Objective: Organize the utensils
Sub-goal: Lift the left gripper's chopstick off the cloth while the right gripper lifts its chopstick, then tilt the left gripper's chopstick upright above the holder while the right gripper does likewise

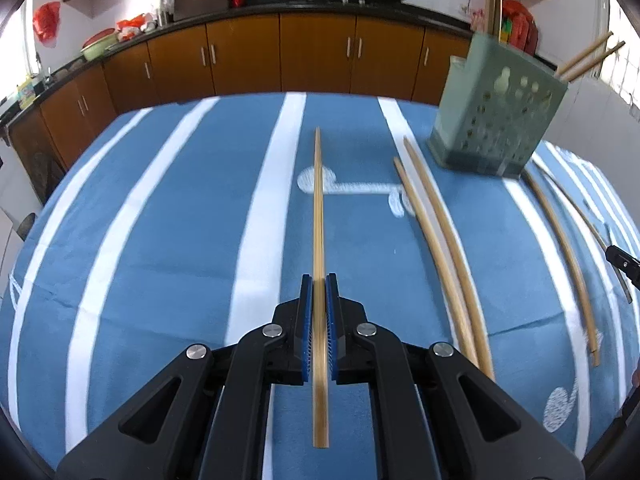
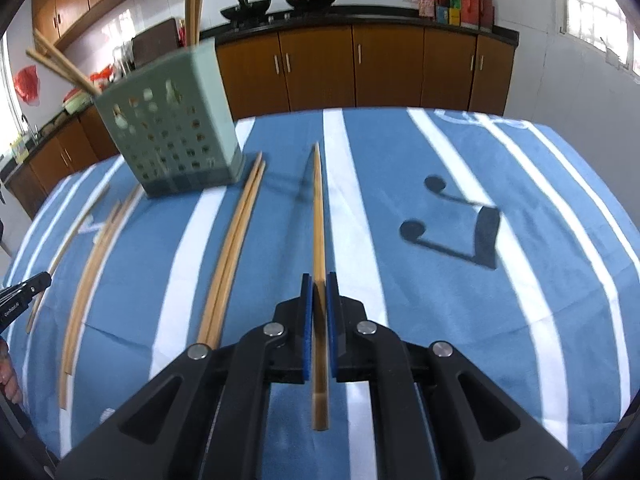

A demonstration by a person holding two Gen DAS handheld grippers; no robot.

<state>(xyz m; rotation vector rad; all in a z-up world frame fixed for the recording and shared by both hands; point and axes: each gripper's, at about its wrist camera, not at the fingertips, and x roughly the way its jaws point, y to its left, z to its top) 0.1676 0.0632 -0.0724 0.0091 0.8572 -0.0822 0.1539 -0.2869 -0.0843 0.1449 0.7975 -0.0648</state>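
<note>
progress: partway | done: a few chopsticks [image 1: 588, 58] already stand in green holder [image 1: 496, 120] | left tool [image 1: 319, 280] clamped on one chopstick [image 1: 318, 200] | right tool [image 2: 319, 280] clamped on another chopstick [image 2: 319, 208] | left: loose chopsticks [image 2: 236, 248] on tabletop [image 1: 160, 240] beside holder, I judge several trips remain

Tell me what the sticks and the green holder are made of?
The chopsticks look like bamboo or pale wood: matte tan with fine lengthwise lines. The holder seems moulded plastic: smooth pale green walls with punched holes. The cloth looks like a soft, slightly fuzzy fabric, blue with white stripes.
</note>
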